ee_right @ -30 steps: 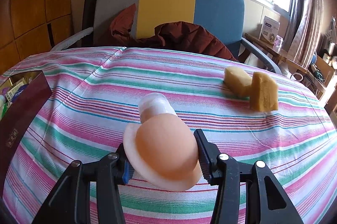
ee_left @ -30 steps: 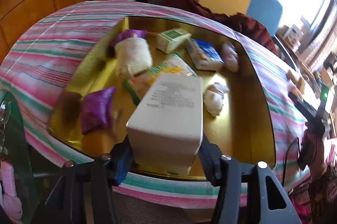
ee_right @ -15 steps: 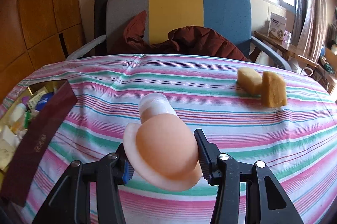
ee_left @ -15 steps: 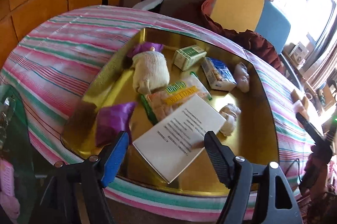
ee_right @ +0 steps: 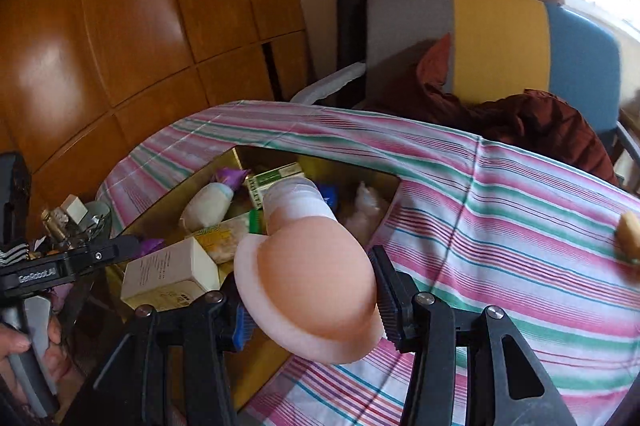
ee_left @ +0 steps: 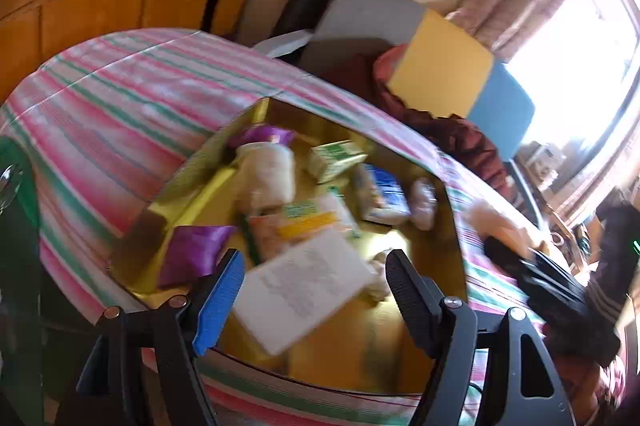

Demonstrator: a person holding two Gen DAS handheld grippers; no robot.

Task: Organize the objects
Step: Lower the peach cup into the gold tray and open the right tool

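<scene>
Between the pads of the right claw (ee_right: 312, 302), clenched across its domed body: the peach silicone cup (ee_right: 316, 266), pale flange towards the camera, clear neck pointing forward. Looks soft, light and springy; likely to bulge or squirm out under a hard squeeze, so best held across the widest part of the dome, as now, with only moderate pressure. Nothing fragile about it, by the look of it.

Ahead of and below the claw tips, slightly left: the gold box (ee_right: 340, 165), open-topped and already crowded. Holds a white carton (ee_right: 168, 274) near the claw's left finger, a white bottle (ee_right: 208, 205) further ahead, a green carton (ee_right: 272, 179) beyond the cup's neck, plus a purple pouch (ee_left: 192, 254) and a blue packet (ee_left: 384, 193). Little bare floor; the roomiest gap seems to lie on the box's right side, just ahead of the claw.

Far left of the right claw: the left claw (ee_left: 316, 266), empty, jaws closing slightly, pads touching nothing, white carton lying loose beneath them. Could cross paths over the box. Gripped by a person's hand (ee_right: 16, 342).

Right of the claw: striped tablecloth (ee_right: 500, 226), a yellow sponge (ee_right: 630, 234) well apart at the edge of view.
</scene>
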